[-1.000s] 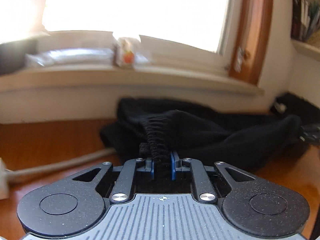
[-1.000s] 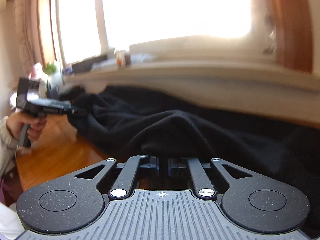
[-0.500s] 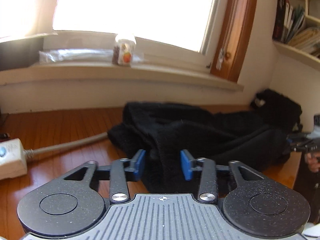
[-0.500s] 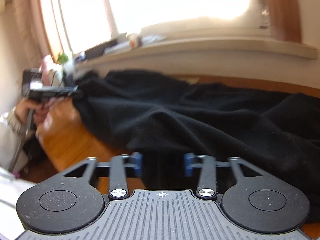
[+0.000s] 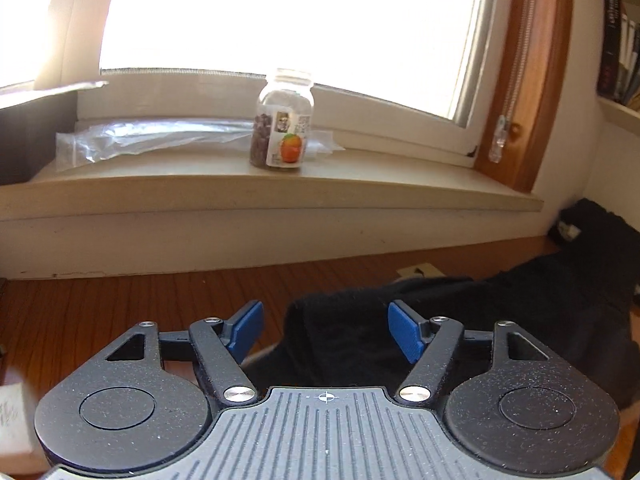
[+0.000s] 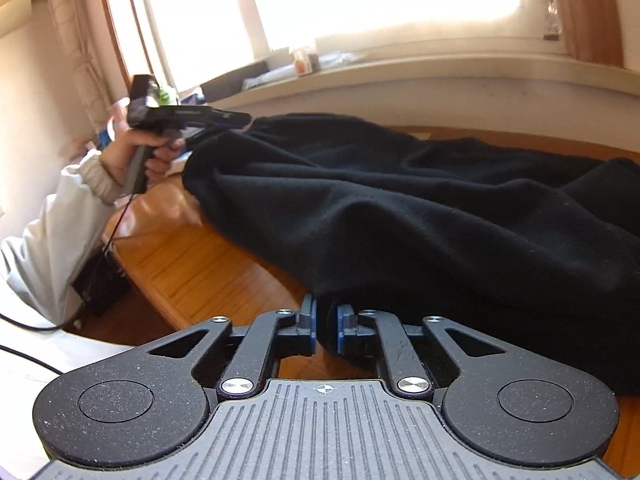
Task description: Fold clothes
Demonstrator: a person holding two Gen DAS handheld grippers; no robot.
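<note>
Black garment [image 6: 420,208] lies rumpled across the wooden tabletop [image 6: 192,264].

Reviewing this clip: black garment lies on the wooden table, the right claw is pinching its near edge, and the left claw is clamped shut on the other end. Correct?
Not quite. The left claw is open, its blue pads spread wide with cloth between them ungripped, as the left wrist view shows. The rest holds: the black garment lies on the wooden table, and the right claw pinches its near edge.

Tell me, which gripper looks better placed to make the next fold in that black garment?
Probably the right gripper: it is shut on an edge of the black fleece garment. The left gripper is open, with cloth between its fingers but ungripped.
</note>
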